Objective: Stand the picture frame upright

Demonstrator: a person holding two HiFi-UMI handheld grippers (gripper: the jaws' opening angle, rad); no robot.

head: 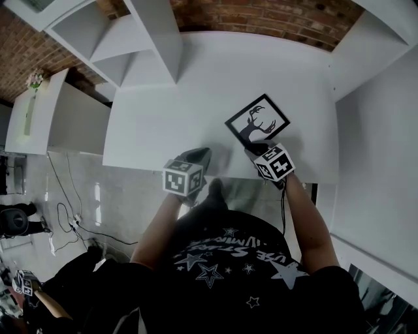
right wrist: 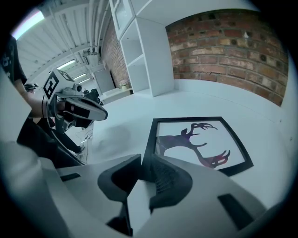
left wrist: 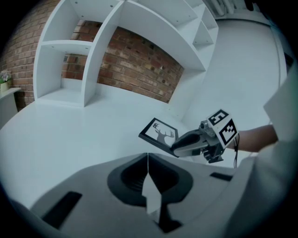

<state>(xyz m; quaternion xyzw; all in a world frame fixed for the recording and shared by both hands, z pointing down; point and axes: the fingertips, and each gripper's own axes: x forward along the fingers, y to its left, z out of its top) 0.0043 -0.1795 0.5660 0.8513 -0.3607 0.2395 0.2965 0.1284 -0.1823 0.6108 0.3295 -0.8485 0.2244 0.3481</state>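
The picture frame, black-edged with a deer silhouette, is on the white table near its front right. My right gripper is shut on the frame's near corner, and in the right gripper view the jaws pinch the black edge of the frame. From the left gripper view the frame looks tilted, its held side raised by the right gripper. My left gripper hangs over the table's front edge, left of the frame, shut with nothing in it.
A white shelving unit stands at the back left against a brick wall. A white panel bounds the table on the right. Cables lie on the floor below the front edge.
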